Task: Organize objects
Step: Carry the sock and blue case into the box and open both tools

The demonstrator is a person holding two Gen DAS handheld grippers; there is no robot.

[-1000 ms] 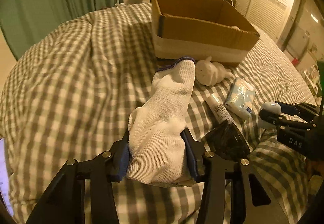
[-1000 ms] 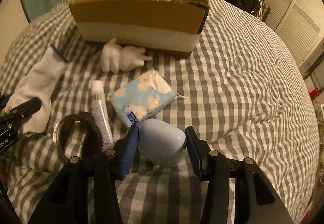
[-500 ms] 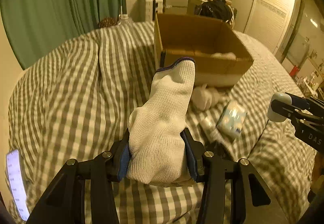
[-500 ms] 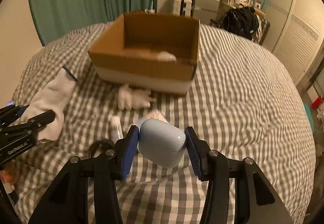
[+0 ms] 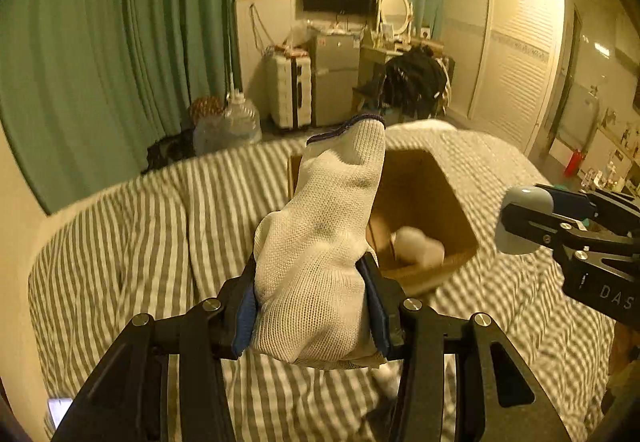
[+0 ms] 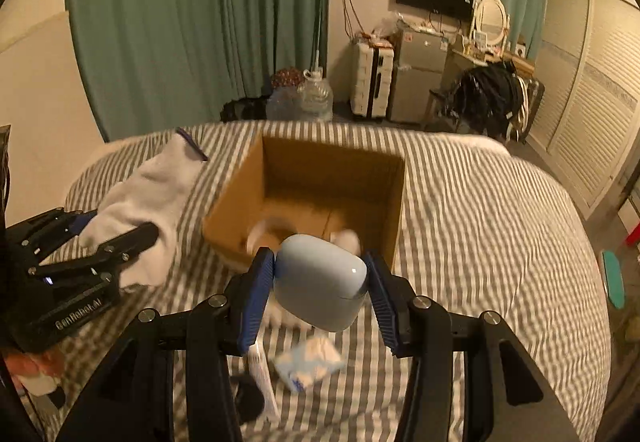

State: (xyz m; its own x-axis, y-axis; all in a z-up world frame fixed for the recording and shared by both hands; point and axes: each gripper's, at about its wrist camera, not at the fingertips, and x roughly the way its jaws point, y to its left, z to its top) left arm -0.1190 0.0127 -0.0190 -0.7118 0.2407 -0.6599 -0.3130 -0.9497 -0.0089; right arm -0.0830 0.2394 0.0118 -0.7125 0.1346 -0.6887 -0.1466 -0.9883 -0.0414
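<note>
My left gripper (image 5: 310,306) is shut on a white knit glove (image 5: 320,242) with a dark blue cuff, held up above the checked bed; the same glove (image 6: 148,198) shows at the left of the right wrist view. My right gripper (image 6: 320,282) is shut on a pale blue rounded case (image 6: 320,282), also seen at the right of the left wrist view as the case (image 5: 524,218). Ahead of both stands an open cardboard box (image 6: 396,178) with white items inside. In the left wrist view the glove partly hides the box (image 5: 440,194).
On the bed below the right gripper lie a blue-and-white tissue pack (image 6: 308,362), a white tube (image 6: 262,374) and a dark object (image 6: 248,398). Beyond the bed are green curtains (image 6: 180,22), a water jug (image 6: 316,98), a suitcase (image 6: 370,78) and a wardrobe (image 6: 592,82).
Both grippers have risen well above the bed with their objects still held. The box now lies lower in both views and its inside shows; the items on the bed have dropped below.
</note>
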